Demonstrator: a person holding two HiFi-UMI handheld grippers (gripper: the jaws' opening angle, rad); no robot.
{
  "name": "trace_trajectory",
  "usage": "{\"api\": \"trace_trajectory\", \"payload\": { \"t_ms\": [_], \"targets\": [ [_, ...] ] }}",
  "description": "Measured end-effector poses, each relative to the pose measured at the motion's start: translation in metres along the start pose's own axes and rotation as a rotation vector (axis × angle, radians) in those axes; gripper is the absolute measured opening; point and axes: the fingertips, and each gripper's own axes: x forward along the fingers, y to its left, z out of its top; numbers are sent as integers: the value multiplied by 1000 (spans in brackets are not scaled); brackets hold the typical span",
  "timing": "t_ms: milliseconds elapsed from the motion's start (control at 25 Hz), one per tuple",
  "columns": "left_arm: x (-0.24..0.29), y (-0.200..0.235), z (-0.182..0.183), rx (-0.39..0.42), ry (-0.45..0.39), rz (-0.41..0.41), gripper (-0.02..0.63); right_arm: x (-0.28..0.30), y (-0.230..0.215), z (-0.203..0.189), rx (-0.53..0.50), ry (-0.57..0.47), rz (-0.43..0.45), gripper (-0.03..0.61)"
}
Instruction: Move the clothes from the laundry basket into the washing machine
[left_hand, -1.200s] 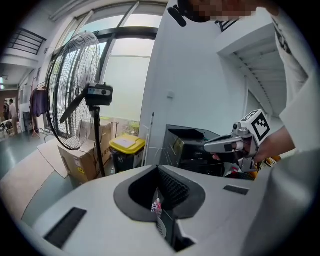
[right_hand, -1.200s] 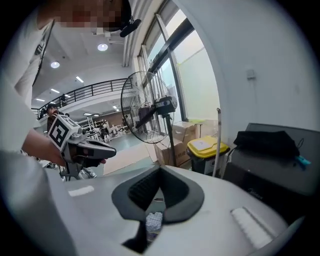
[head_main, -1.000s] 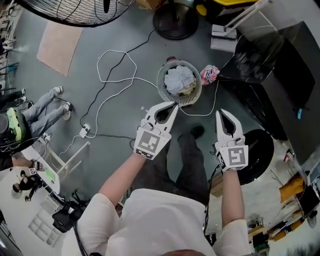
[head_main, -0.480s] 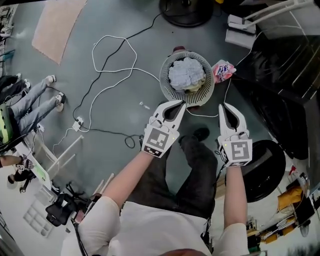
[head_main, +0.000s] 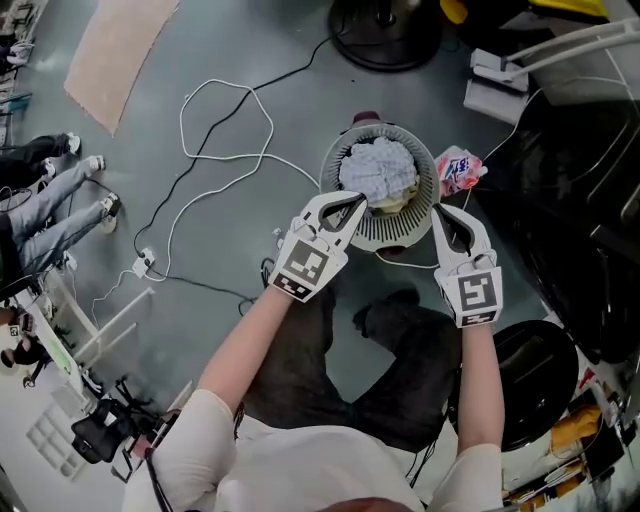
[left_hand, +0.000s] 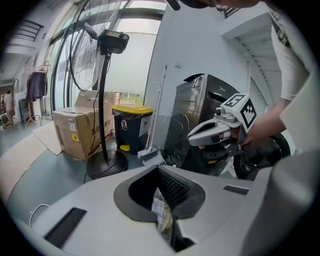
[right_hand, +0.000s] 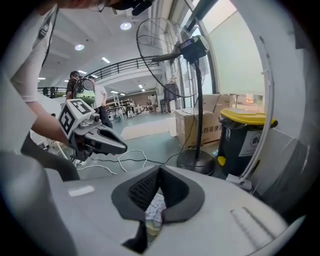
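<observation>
Now that both hands have lowered, the left gripper (head_main: 355, 203) and right gripper (head_main: 440, 212), jaws together and empty, hover at the laundry basket (head_main: 397, 234). Its crumpled clothes (head_main: 378, 170) lie untouched, so a first grab seems next.

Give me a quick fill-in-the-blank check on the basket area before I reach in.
1. The crumpled clothes lie ___ the round laundry basket.
2. The left tongs and the right tongs both have their jaws ___.
3. In the head view, the pink packet lies on the floor at the basket's ___ side.
Missing words: inside; shut; right.
</observation>
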Motion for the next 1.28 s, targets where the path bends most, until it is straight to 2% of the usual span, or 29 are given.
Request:
{"api": "trace_trajectory", "payload": {
  "t_ms": [240, 400, 600, 720, 840, 1080, 1280],
  "targets": [
    [29, 26, -15, 71, -9, -69, 6, 52, -9, -27, -149, 9, 83, 11],
    [43, 41, -17, 87, -39, -112, 6, 80, -9, -46, -168, 8, 142, 11],
    [57, 49, -32, 200, -38, -149, 6, 120, -3, -89, -216, 125, 179, 12],
    [67, 56, -48, 233, -32, -148, 6, 149, 9, -120, -265, 183, 202, 12],
    [72, 57, -60, 215, -35, -171, 6, 171, 22, -151, -275, 231, 227, 75],
    [71, 67, -75, 197, -53, -149, 6, 201, 29, -197, -224, 304, 227, 127],
    [76, 74, -93, 176, -54, -127, 6, 226, 24, -222, -153, 332, 200, 257]
  ]
}}
